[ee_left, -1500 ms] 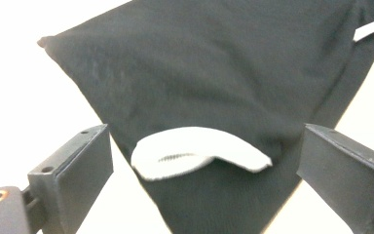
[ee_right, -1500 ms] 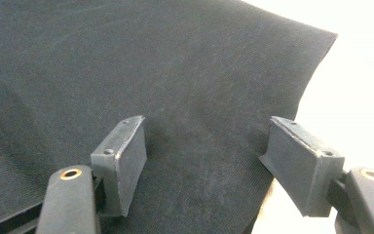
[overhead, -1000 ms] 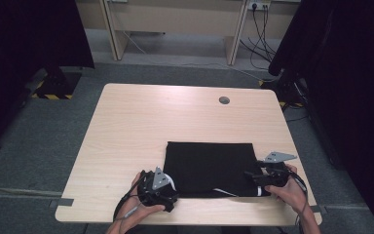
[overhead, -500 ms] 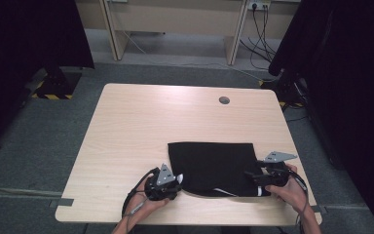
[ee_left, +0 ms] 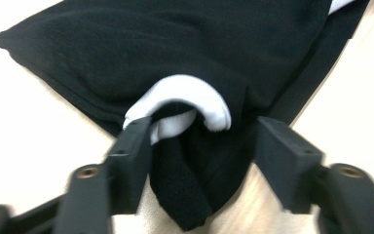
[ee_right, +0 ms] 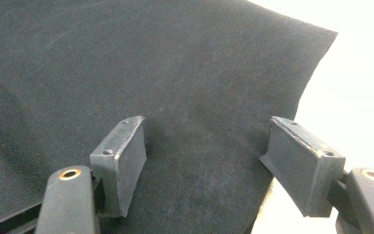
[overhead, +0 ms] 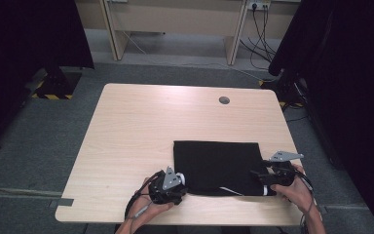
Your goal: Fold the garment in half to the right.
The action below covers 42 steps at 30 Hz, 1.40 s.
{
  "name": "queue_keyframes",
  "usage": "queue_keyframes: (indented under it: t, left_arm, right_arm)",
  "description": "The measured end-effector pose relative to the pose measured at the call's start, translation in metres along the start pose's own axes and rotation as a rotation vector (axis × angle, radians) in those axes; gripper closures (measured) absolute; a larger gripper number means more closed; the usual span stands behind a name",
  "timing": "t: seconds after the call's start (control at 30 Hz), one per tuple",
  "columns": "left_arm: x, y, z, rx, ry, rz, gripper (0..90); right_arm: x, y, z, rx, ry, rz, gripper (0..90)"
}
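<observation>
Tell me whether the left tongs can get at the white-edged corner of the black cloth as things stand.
Probably yes. The left tongs, whose jaws have just been opening, already straddle the white-edged corner of the black cloth; nothing lies between them, though the pads do not look pressed on it.

So that's one black folded cloth (overhead: 217,165) on one bench (overhead: 141,126), two grippers, a left gripper (overhead: 175,187) and a right gripper (overhead: 265,176), and one round hole (overhead: 224,100) in the benchtop.
</observation>
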<state>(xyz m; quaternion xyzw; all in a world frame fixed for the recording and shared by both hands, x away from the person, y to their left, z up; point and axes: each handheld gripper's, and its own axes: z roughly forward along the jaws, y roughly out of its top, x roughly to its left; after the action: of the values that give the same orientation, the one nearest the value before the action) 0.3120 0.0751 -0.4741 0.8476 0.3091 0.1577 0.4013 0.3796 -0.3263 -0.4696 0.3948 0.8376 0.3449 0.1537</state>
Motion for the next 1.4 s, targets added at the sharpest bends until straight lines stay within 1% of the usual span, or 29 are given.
queue_keyframes:
  t: [0.03,0.1,0.2,0.23,0.27,0.3,0.33,0.37,0.43,0.47,0.5,0.57,0.6,0.67,0.73,0.77,0.83,0.9,0.97,1.0,1.07,1.13,1.17,1.2,1.3,1.4]
  left_arm:
    - [0.000,0.002,-0.003,-0.007,0.001,-0.012,35.1]
    - [0.003,0.007,-0.008,-0.016,0.007,-0.019,31.3]
    - [0.009,0.015,-0.009,-0.017,0.032,-0.050,26.6]
    - [0.011,0.018,-0.008,-0.005,0.035,-0.063,25.3]
    - [0.013,0.020,-0.005,0.019,0.030,-0.076,21.4]
    - [0.016,0.022,0.003,0.083,0.033,-0.097,19.7]
    - [0.017,0.022,0.007,0.090,0.050,-0.110,19.3]
    - [0.018,0.022,0.011,0.102,0.052,-0.117,19.1]
    - [0.020,0.021,0.018,0.152,0.036,-0.127,18.5]
    - [0.021,0.021,0.021,0.166,0.038,-0.137,17.9]
    - [0.021,0.020,0.022,0.157,0.047,-0.139,17.2]
    - [0.021,0.021,0.022,0.161,0.054,-0.133,19.9]
    - [0.020,0.021,0.021,0.162,0.039,-0.117,23.5]
    - [0.018,0.021,0.020,0.150,0.034,-0.106,29.9]
    - [0.016,0.020,0.019,0.143,0.027,-0.100,39.3]
    - [0.014,0.020,0.019,0.134,0.012,-0.088,44.9]
    - [0.014,0.021,0.019,0.128,0.005,-0.086,56.3]
    - [0.013,0.021,0.020,0.116,-0.008,-0.084,62.5]
    - [0.013,0.022,0.021,0.112,-0.021,-0.083,66.1]
    - [0.013,0.022,0.021,0.112,-0.021,-0.083,67.5]
    - [0.009,0.023,0.024,0.099,-0.042,-0.074,69.9]
    - [0.004,0.025,0.026,0.098,-0.058,-0.059,70.3]
    - [0.004,0.025,0.026,0.098,-0.058,-0.059,70.3]
    - [0.000,0.026,0.028,0.093,-0.064,-0.051,70.3]
    - [-0.004,0.026,0.029,0.080,-0.066,-0.046,69.9]
    - [-0.005,0.024,0.030,0.066,-0.064,-0.048,69.6]
  right_arm:
    - [0.000,0.000,0.000,0.002,-0.001,-0.001,31.4]
    - [0.000,0.001,0.000,0.005,-0.001,-0.002,31.4]
    - [0.001,0.001,0.000,0.006,-0.003,-0.002,31.4]
    - [0.001,0.001,0.000,0.006,-0.003,-0.005,31.4]
    - [0.001,0.001,0.000,0.008,-0.004,-0.001,31.4]
    - [0.001,0.001,0.000,0.007,-0.004,-0.001,31.4]
    - [0.001,0.001,0.000,0.006,-0.004,-0.004,31.4]
    - [0.001,0.001,0.000,0.007,-0.005,-0.003,31.3]
    - [0.001,0.001,0.000,0.007,-0.005,-0.005,31.4]
    - [0.001,0.001,0.000,0.007,-0.004,-0.003,31.4]
    - [0.001,0.001,0.000,0.007,-0.004,-0.003,31.4]
    - [0.001,0.001,0.000,0.006,-0.005,-0.007,31.4]
    - [0.001,0.001,0.000,0.006,-0.005,-0.007,31.4]
    - [0.001,0.001,0.000,0.006,-0.005,-0.007,31.3]
    - [0.001,0.001,0.001,0.008,-0.005,-0.007,31.4]
    - [0.001,0.001,0.001,0.008,-0.006,-0.007,31.4]
    - [0.001,0.001,0.001,0.007,-0.006,-0.007,31.4]
    - [0.001,0.001,0.001,0.009,-0.006,-0.007,31.4]
    - [0.001,0.001,0.000,0.009,-0.005,-0.007,31.6]
    - [0.000,0.001,0.000,0.010,-0.005,-0.007,31.6]
    - [-0.001,0.001,-0.001,0.018,-0.009,0.001,31.6]
    - [-0.004,-0.001,-0.004,0.026,-0.025,-0.003,31.6]
    - [-0.004,-0.001,-0.004,0.026,-0.025,-0.003,31.6]
    - [-0.006,-0.003,-0.007,0.031,-0.033,0.004,31.6]
    - [-0.009,-0.007,-0.012,0.040,-0.039,0.020,31.5]
    - [-0.011,-0.009,-0.015,0.044,-0.043,0.020,31.5]
